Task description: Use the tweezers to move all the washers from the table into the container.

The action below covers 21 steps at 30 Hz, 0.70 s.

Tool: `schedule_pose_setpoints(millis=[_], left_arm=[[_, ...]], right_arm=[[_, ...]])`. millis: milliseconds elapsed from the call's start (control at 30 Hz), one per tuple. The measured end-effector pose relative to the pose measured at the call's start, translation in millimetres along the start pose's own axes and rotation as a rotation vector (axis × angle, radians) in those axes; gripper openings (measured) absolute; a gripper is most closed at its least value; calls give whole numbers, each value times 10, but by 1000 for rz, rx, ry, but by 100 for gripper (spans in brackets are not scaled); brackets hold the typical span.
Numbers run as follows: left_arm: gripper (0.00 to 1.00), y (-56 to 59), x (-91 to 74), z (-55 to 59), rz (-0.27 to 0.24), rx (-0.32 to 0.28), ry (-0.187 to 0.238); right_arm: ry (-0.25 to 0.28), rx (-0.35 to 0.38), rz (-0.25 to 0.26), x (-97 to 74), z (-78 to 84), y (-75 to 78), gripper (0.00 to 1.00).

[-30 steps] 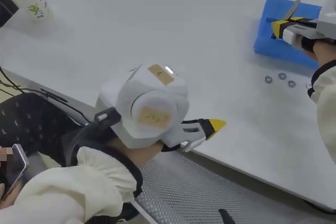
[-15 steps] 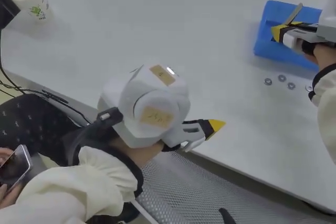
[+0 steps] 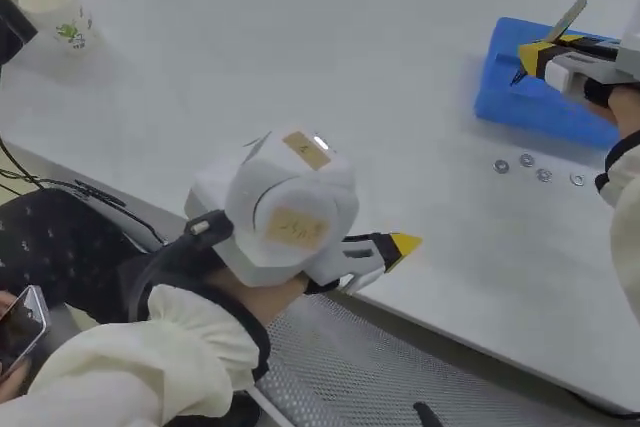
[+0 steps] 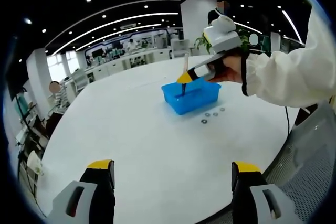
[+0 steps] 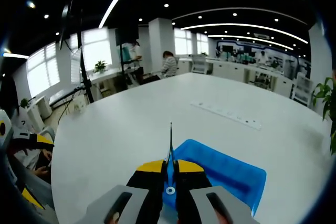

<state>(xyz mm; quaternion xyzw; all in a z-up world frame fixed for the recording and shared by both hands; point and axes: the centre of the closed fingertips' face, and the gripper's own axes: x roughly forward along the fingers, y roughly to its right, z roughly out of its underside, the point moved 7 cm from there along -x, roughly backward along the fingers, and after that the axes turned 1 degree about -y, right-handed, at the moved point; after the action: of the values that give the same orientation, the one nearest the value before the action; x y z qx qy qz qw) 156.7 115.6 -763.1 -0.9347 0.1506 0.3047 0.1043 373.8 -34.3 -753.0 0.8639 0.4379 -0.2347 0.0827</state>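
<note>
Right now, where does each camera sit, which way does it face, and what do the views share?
Head view: on the headset, looking down at the white table; shows the left hand-held gripper at the near edge, with a sleeve.
Left gripper view: on that gripper, facing across the table to the blue container; its own jaws stand wide apart below.
Right gripper view: on the right hand-held gripper, facing over the container; its jaws clamp the tweezers.
Shared: all three show the container.

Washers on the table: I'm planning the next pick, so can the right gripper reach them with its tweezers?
Probably yes: the right gripper hovers over the container, right beside the washers, and nothing stands between them.
</note>
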Motion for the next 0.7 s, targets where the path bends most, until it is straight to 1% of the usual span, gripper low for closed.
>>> schedule_pose_setpoints(millis=[233, 333, 367, 433, 500, 667, 700], left_arm=[[94, 4, -2, -3, 3, 2, 5], [94, 6, -1, -4, 7, 0, 7], [94, 5, -1, -4, 6, 0, 7], [95, 5, 1, -4, 6, 1, 7], [95, 6, 0, -6, 7, 1, 8], [94, 9, 5, 3, 10, 2, 0], [94, 11, 6, 4, 12, 3, -1]], right_arm=[[55, 17, -26, -226, -114, -102, 4], [63, 7, -30, -304, -122, -156, 4], [61, -1, -34, -343, -119, -197, 4], [56, -7, -41, -371, -88, -214, 4], [51, 4, -55, -397, -51, -251, 4], [36, 23, -57, -432, 121, -340, 4], [31, 28, -53, -465, 146, -352, 4]])
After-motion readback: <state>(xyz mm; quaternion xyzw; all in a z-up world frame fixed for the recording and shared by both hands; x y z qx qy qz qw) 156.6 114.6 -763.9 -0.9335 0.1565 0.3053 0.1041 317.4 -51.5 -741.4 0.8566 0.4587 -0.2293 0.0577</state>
